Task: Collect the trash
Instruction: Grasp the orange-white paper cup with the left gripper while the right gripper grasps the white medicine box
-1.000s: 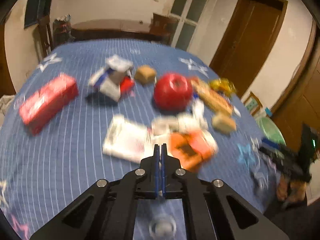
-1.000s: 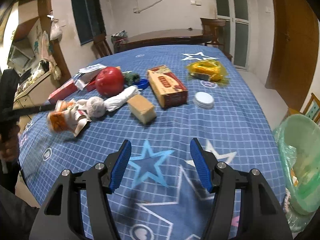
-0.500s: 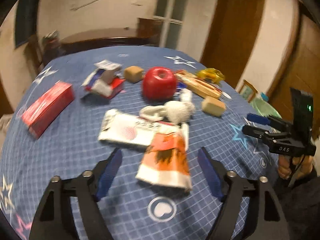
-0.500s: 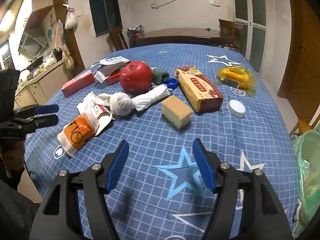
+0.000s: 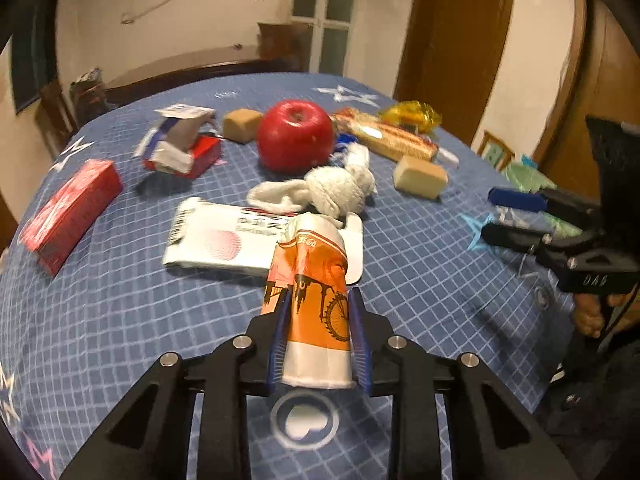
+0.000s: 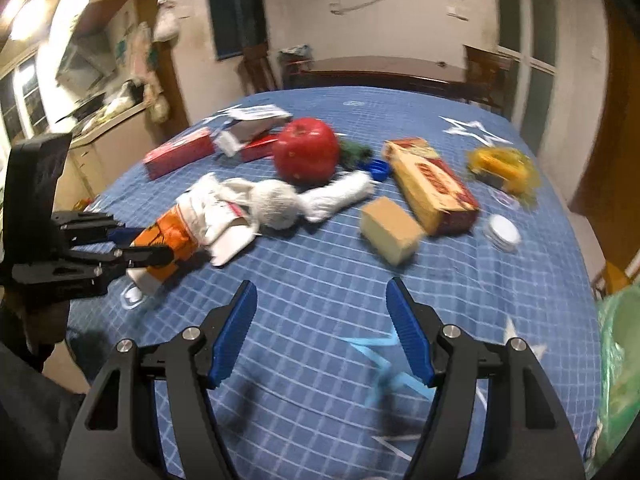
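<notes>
A crushed orange-and-white paper cup (image 5: 312, 256) lies on the blue tablecloth (image 5: 120, 320), its top resting on a flat white carton (image 5: 224, 240). My left gripper (image 5: 320, 296) has its jaws closing, with the blue pads pressing both sides of the cup near its base. The right wrist view shows that same grip, left gripper (image 6: 140, 245) on cup (image 6: 168, 232). My right gripper (image 6: 322, 286) hangs open over bare cloth with nothing between its fingers; in the left wrist view the right gripper (image 5: 490, 214) is at the table's right edge.
Behind the cup lie a white sock bundle (image 5: 336, 192), red apple (image 5: 295, 140), tan block (image 5: 420, 176), long biscuit box (image 5: 384, 136), yellow wrapper (image 5: 410, 114), torn carton (image 5: 180, 140) and red box (image 5: 68, 212). A green-lined bin (image 6: 618, 360) stands off the right edge.
My left gripper went from shut to wide open, came down around the orange cup and closed on it. The right gripper drifted left over the cloth, still open.
</notes>
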`<action>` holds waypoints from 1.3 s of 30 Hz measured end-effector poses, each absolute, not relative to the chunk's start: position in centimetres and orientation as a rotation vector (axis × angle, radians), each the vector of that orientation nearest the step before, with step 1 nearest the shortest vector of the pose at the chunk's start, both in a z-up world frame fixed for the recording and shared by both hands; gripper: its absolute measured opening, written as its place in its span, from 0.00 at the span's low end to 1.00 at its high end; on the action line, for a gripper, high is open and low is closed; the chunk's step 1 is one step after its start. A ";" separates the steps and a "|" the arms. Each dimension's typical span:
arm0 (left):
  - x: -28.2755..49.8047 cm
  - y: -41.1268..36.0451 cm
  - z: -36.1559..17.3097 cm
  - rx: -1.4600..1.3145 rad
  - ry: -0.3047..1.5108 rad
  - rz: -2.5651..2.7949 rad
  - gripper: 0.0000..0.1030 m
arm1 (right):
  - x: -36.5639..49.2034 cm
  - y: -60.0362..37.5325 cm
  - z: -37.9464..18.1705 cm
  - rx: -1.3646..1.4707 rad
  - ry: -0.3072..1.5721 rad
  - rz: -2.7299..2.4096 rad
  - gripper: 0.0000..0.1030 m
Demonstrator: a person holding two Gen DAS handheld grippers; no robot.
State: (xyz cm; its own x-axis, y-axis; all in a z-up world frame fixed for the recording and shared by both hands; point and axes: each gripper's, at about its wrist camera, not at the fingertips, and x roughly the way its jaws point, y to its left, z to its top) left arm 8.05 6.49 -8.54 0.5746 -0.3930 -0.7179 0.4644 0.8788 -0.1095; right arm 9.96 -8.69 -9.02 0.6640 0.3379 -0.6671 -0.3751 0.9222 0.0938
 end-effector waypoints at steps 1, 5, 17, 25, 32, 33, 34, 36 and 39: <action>7.7 7.1 -8.2 0.074 0.805 -0.490 0.29 | 10.0 -7.9 -8.9 -0.075 0.741 0.444 0.62; 6.6 10.9 -6.9 -0.024 0.758 -0.411 0.29 | 10.7 -4.5 -8.5 -0.153 0.736 0.623 0.54; 4.5 15.2 -5.1 -0.111 0.687 -0.362 0.29 | 17.2 4.8 -10.8 -0.506 0.798 0.746 0.50; 4.3 16.8 -5.8 -0.153 0.700 -0.336 0.30 | 19.1 5.5 -10.7 -0.517 0.803 0.743 0.56; 4.3 17.4 -6.3 -0.186 0.712 -0.328 0.30 | 19.2 5.3 -10.0 -0.508 0.806 0.758 0.56; 4.4 17.4 -6.4 -0.187 0.714 -0.325 0.30 | 19.6 5.7 -10.3 -0.512 0.835 0.771 0.57; 4.3 17.3 -6.4 -0.187 0.715 -0.323 0.30 | 19.8 5.8 -10.5 -0.510 0.856 0.766 0.59; 4.0 17.4 -6.3 -0.189 0.711 -0.324 0.31 | 20.3 5.9 -10.9 -0.499 0.870 0.756 0.66; 3.9 17.6 -6.3 -0.199 0.708 -0.319 0.31 | 20.7 6.1 -11.1 -0.463 0.884 0.798 0.63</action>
